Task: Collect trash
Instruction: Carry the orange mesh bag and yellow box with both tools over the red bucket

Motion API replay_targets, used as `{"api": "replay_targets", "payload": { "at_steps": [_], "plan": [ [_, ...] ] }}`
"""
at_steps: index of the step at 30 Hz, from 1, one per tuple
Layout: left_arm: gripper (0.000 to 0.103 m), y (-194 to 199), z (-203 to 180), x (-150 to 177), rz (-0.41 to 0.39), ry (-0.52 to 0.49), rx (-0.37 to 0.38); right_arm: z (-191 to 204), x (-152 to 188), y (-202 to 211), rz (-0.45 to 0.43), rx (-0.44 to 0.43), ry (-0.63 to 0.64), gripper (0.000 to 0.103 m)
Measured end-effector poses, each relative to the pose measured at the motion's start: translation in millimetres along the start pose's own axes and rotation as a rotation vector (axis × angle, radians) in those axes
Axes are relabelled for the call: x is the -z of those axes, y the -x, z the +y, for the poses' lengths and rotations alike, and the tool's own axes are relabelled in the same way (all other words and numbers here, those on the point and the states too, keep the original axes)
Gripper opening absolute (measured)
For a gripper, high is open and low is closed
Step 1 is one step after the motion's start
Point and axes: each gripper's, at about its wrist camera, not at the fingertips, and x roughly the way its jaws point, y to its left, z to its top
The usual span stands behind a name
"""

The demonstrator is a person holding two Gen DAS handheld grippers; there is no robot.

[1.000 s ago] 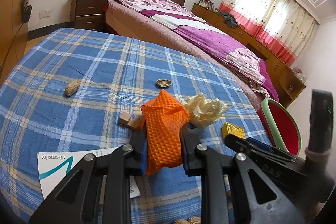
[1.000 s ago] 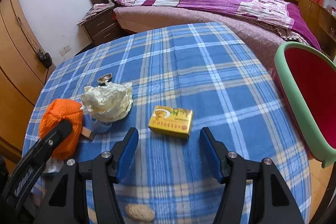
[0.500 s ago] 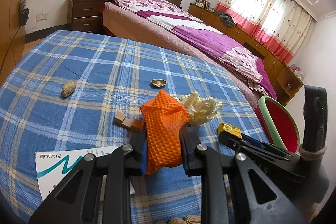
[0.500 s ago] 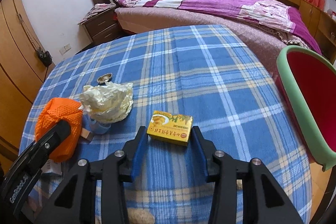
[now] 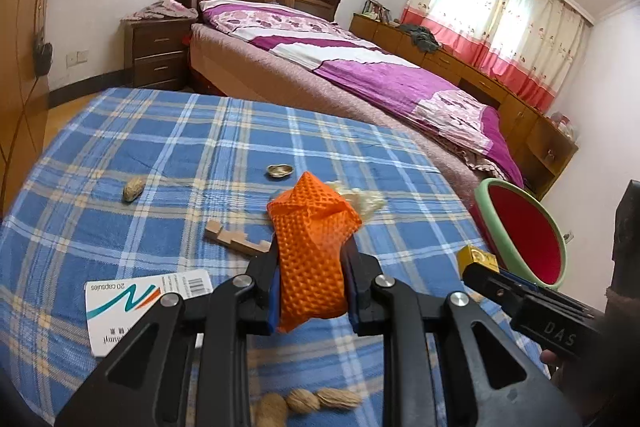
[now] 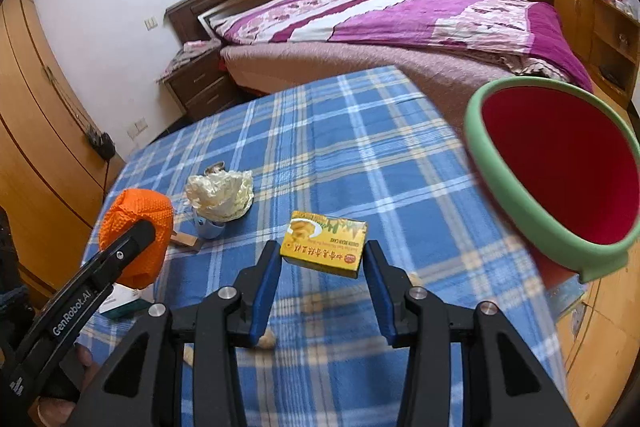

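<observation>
Orange mesh (image 5: 310, 259) clamped in left tongs (image 5: 312, 291), pitched down; right tongs (image 6: 322, 279) grip yellow box (image 6: 324, 243).

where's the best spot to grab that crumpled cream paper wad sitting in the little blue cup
Grip the crumpled paper wad across its bulging middle, coming down from above and slightly from the near side. It puffs out wider than the small blue cup under it, so its sides are free, and the crumpled paper should probably squash to fit. A low approach risks knocking the cup or the wooden piece beside it.
</observation>
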Motion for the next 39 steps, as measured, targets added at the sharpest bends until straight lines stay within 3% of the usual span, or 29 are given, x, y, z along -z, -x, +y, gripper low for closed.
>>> {"api": "replay_targets", "payload": {
  "at_steps": [18,39],
  "plan": [
    [0.025,34.7,-56.9,0.9,-0.011,-0.089,0.035,-44.6,5.7,75.0,-0.142,-0.017,-0.070,0.046],
    [0.025,2.5,-164.2,-6.0,0.064,-0.251,0.142,-147.7,-13.4,104.9,-0.226,0.084,-0.162,0.046]
  ]
}}
